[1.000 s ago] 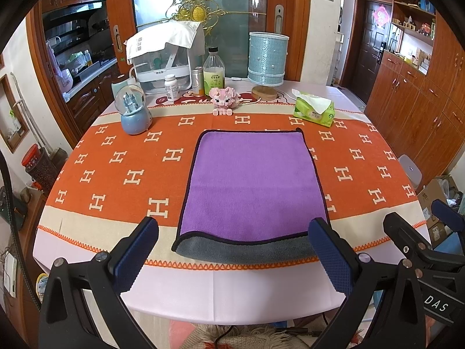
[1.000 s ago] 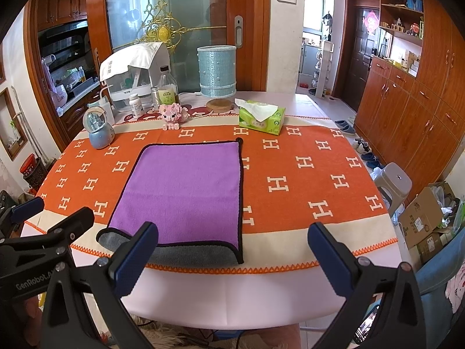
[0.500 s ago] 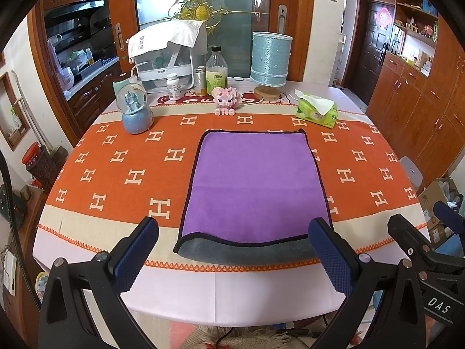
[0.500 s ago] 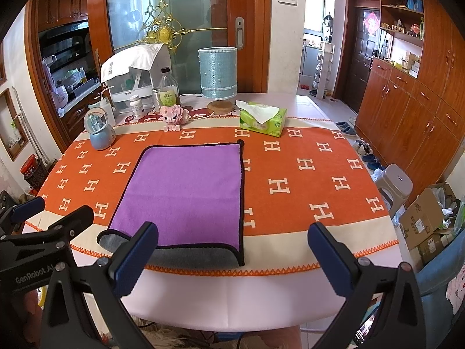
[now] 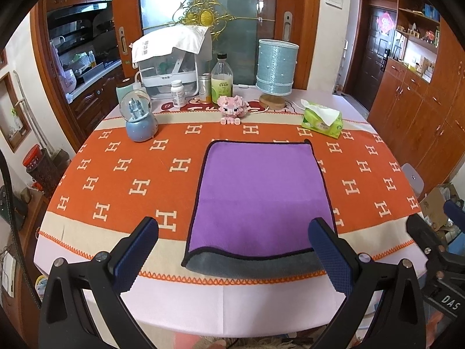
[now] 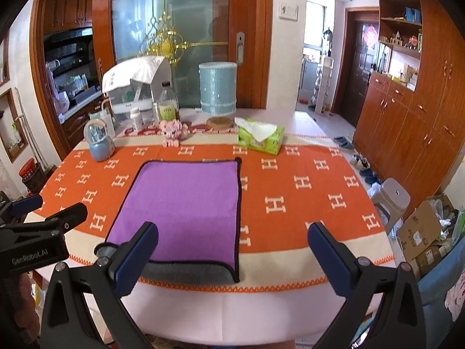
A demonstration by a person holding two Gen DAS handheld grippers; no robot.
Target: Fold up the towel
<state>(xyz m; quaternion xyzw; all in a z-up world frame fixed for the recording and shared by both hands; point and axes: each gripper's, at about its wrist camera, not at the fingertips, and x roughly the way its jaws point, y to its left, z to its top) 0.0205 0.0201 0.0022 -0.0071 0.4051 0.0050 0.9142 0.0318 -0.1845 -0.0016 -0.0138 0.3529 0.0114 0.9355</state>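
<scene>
a: looking at the towel (image 5: 261, 197), it lies flat on the worktop (image 5: 116, 174), near the front edge, purple side up with a grey strip showing along the near hem.

b: and the tools?

a: the left hand-held gripper (image 5: 232, 256) hangs above the near edge with its jaws spread wide, holding nothing. the right hand-held gripper (image 6: 232, 256) is spread just as wide, also empty, and sits off toward the towel's right near corner.

b: how will the cloth behave?

a: soft and light, i'd judge, a plush microfibre kind. it should drape and sag once lifted, not hold a shape, and it may drag on the orange tablecloth (image 6: 305, 186) under it.

b: so where to grip?

a: the two near corners, on the dark piped hem, one per tool. pinching there should keep the edge taut. the snow globe (image 5: 141, 119) and tissue pack (image 5: 321, 122) stand well apart from it.
</scene>
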